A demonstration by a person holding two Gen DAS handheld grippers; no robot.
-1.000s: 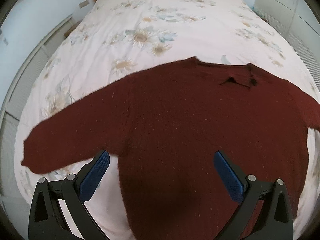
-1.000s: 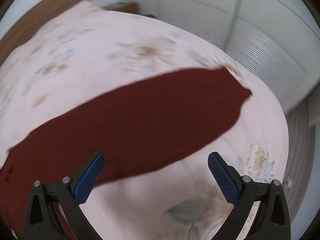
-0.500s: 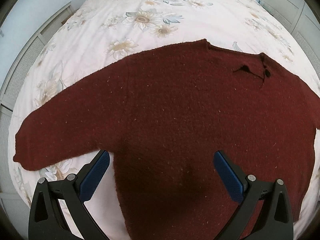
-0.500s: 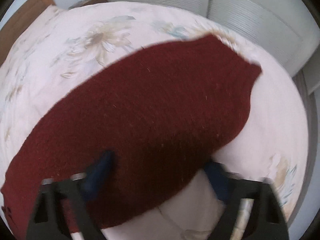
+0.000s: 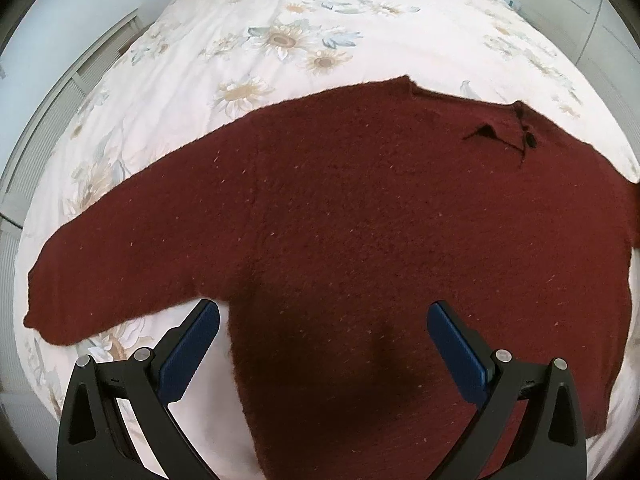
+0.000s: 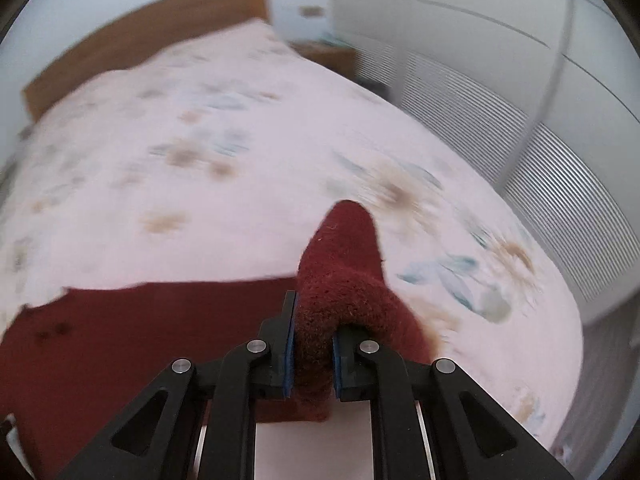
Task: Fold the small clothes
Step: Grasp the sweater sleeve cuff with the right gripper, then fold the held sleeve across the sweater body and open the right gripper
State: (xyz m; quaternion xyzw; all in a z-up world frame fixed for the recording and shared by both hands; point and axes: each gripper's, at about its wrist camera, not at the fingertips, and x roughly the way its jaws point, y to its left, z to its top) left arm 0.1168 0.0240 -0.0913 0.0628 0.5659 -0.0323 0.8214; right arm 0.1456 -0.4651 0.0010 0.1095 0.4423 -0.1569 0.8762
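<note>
Sweater (image 5: 360, 240): flat on the floral bedspread (image 5: 280, 40).
Right tongs (image 6: 313, 354): my jaws just closed, pinching the bunched sleeve (image 6: 344, 264).
Left tongs (image 5: 322, 344): wide open, empty, above the body.
Risk: thick knit slipping out, or dragging the body askew.

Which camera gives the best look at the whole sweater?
The left wrist view: the sweater lies spread flat, its body, neckline and one sleeve showing. The right wrist view shows only a bunched sleeve and part of the body, blurred.
</note>
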